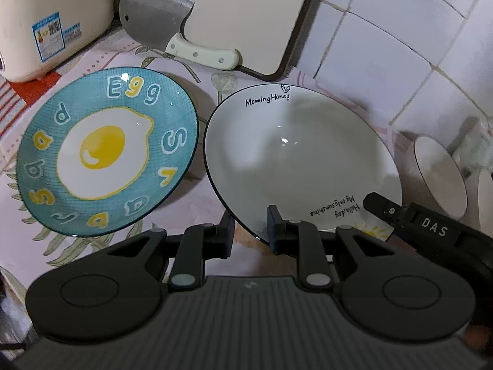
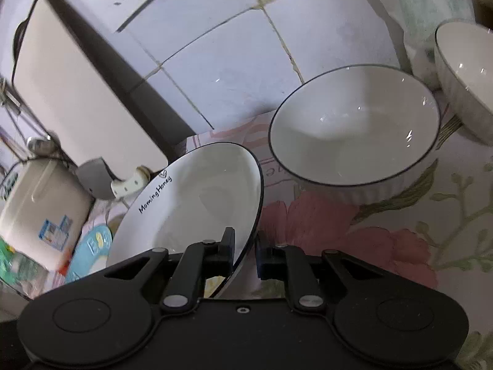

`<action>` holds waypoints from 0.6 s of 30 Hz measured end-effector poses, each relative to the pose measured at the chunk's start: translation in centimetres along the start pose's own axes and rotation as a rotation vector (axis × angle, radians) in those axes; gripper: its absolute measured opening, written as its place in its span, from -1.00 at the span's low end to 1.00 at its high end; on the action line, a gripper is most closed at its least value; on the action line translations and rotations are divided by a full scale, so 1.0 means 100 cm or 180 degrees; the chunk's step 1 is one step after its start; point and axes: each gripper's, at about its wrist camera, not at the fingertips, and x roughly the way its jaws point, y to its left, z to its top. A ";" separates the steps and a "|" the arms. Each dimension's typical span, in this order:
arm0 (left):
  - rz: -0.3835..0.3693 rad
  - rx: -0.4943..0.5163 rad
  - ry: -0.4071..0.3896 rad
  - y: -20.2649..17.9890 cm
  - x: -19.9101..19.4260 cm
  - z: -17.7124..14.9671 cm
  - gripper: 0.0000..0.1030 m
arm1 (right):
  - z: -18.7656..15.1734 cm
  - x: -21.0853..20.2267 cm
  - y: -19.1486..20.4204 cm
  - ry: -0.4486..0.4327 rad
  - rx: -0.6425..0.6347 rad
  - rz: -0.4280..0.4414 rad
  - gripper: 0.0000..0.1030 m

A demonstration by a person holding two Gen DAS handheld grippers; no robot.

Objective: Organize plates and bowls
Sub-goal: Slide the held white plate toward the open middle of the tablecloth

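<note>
While both claws are clamped on the near rim of the white plate (image 1: 295, 154), the left gripper (image 1: 249, 228) at its near-left edge and the right gripper (image 2: 245, 248) further round, the plate sits tilted off the flowered counter (image 2: 385, 246), probably gripped two-handed for steadiness before stacking. Just beside it lies the blue egg plate (image 1: 104, 151), a likely destination, while the ribbed white bowl (image 2: 354, 129) and a second bowl (image 2: 465, 74) stand near on the right; a cleaver (image 1: 172, 27), cutting board (image 1: 228, 9) and rice cooker (image 1: 52, 15) crowd the wall.
</note>
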 end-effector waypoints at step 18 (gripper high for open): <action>-0.0122 0.0200 -0.0059 0.007 -0.089 -0.044 -0.60 | -0.038 -0.096 0.019 -0.0065 -0.0098 0.0082 -0.62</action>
